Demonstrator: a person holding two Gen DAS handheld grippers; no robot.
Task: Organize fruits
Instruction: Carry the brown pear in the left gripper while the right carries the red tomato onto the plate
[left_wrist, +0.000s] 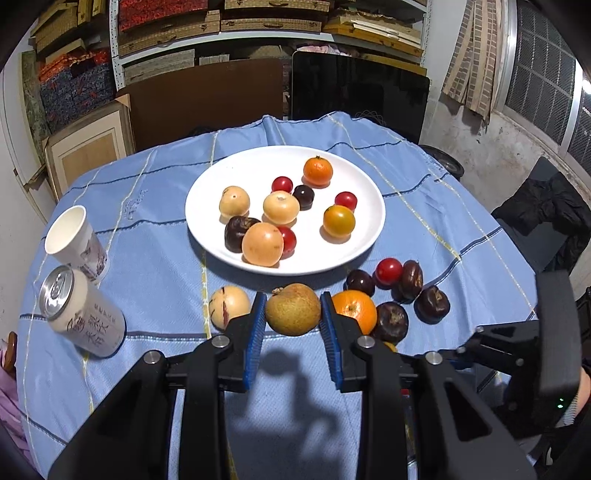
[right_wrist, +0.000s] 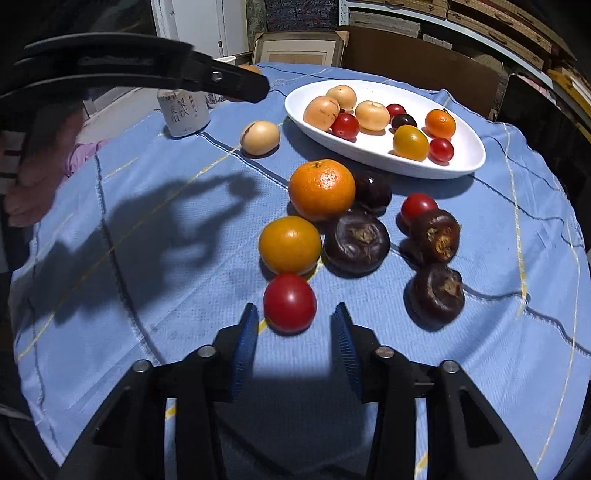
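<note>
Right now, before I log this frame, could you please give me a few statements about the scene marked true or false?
1. The left gripper clamps a brown fruit. True.
2. The white plate is empty. False: it holds several fruits.
3. The drink can lies on its side. False: it stands upright beside a paper cup.
4. A red tomato lies on the cloth at the tips of the right gripper. True.
</note>
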